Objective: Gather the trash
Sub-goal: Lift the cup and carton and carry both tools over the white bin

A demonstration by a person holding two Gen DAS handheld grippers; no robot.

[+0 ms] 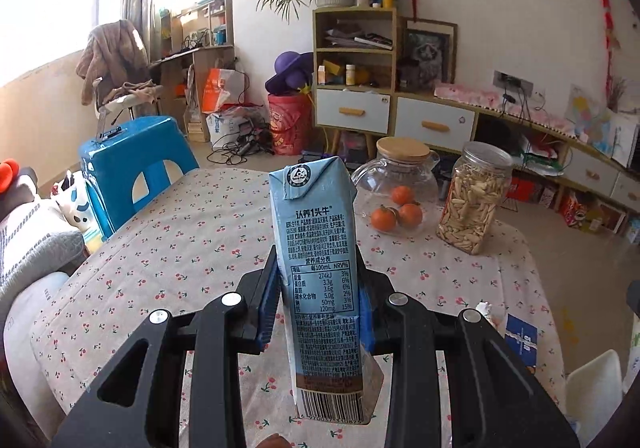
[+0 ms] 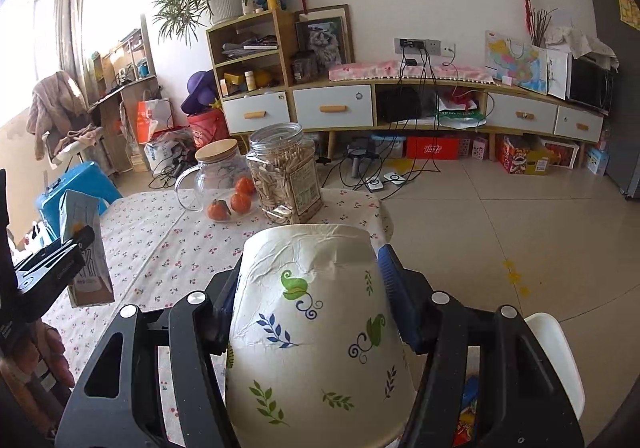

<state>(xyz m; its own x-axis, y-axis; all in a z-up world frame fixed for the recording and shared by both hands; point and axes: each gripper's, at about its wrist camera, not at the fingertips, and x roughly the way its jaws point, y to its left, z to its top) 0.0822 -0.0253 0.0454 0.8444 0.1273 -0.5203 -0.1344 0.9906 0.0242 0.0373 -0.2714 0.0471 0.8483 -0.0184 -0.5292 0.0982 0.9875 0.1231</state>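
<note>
Our left gripper [image 1: 320, 312] clamps a boxy blue carton [image 1: 320, 268], long axis toward twelve o'clock; our right gripper [image 2: 310, 300] clasps a crinkled paper cup [image 2: 316, 332] upside down, base toward twelve.

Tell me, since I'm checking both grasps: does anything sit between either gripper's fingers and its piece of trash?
Nothing visible does. The left gripper is shut directly on the blue milk carton, and the right gripper directly on the upside-down paper bowl. No bin is in view.
</note>
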